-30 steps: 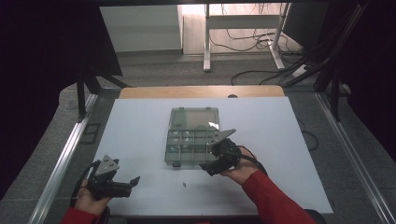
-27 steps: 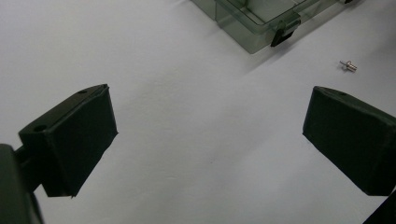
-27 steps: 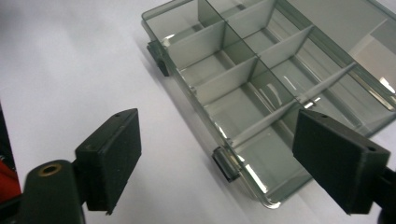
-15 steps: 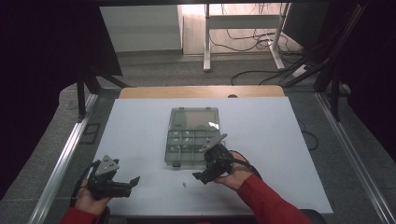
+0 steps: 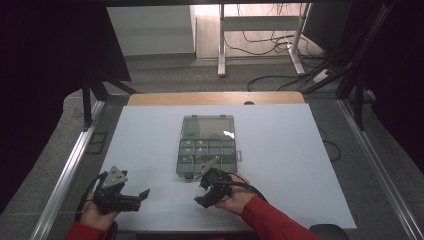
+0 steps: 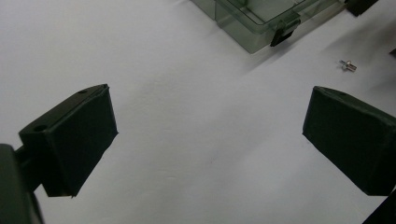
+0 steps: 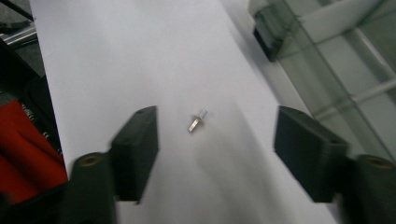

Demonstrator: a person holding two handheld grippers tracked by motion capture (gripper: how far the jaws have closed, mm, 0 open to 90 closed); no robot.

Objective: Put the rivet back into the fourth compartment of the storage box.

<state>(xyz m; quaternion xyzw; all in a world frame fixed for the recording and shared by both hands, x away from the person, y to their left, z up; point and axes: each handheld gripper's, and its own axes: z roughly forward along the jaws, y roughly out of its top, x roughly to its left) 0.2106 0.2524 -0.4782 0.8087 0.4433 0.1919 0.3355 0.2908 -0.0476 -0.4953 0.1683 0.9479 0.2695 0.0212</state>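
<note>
Small metal screw lies loose on the white table just beside the clear compartment box; likely light, hard, slippery, prone to roll, so pinch it across the shank. Right gripper straddles it, jaws just closing, not touching yet. Left gripper idles wide open.

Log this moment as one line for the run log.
right gripper: open, jaws just been closing around small silver screw, not touching | left gripper: open, nothing between | clear green plastic compartment box: lid open on white table

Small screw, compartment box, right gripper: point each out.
small screw (image 7: 196, 121), right gripper view, on its shank.
compartment box (image 5: 208, 131), high view, on its open lid.
right gripper (image 7: 215, 154), right gripper view, midway between its open jaws.
</note>
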